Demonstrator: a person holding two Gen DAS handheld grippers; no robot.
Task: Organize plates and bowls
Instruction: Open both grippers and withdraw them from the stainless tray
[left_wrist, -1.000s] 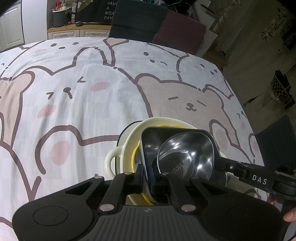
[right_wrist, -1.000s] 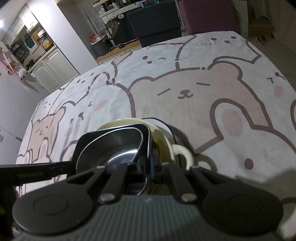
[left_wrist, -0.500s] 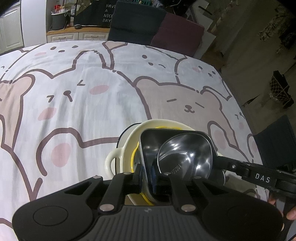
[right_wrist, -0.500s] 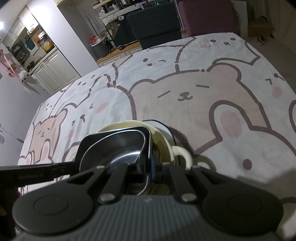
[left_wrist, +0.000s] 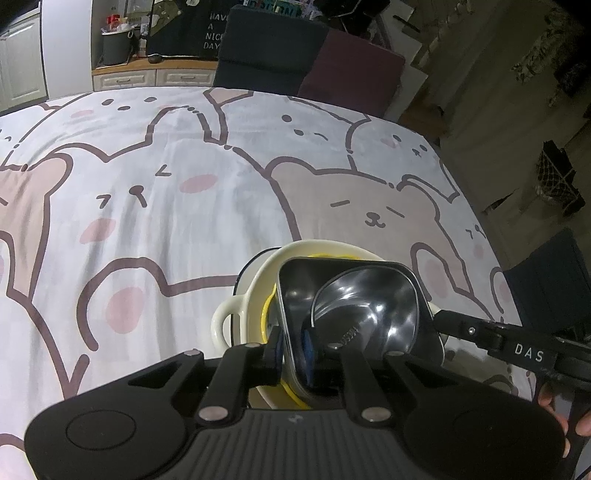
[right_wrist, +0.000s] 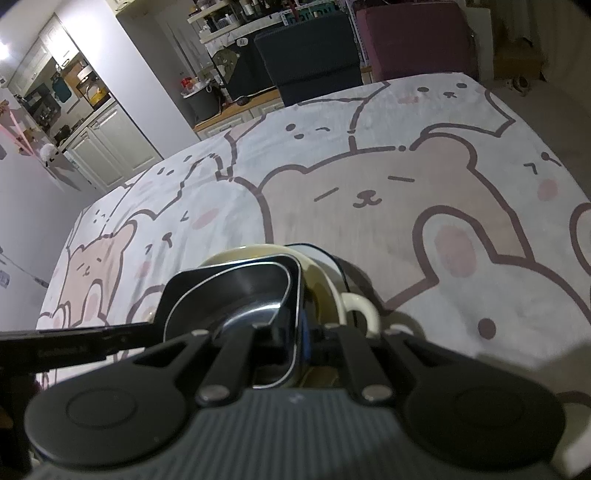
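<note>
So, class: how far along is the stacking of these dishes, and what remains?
Done: the cream handled bowl sits on a dark-rimmed plate, with a yellow bowl nested inside. In hand: the left tongs and right tongs grip opposite rims of the black square dish, which carries a steel bowl and apparently rests in that stack. The left tongs have just been easing open. Left: letting go and withdrawing.

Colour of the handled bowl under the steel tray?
Cream bowl, with a yellow rim showing inside; clearest in the left wrist view.
</note>
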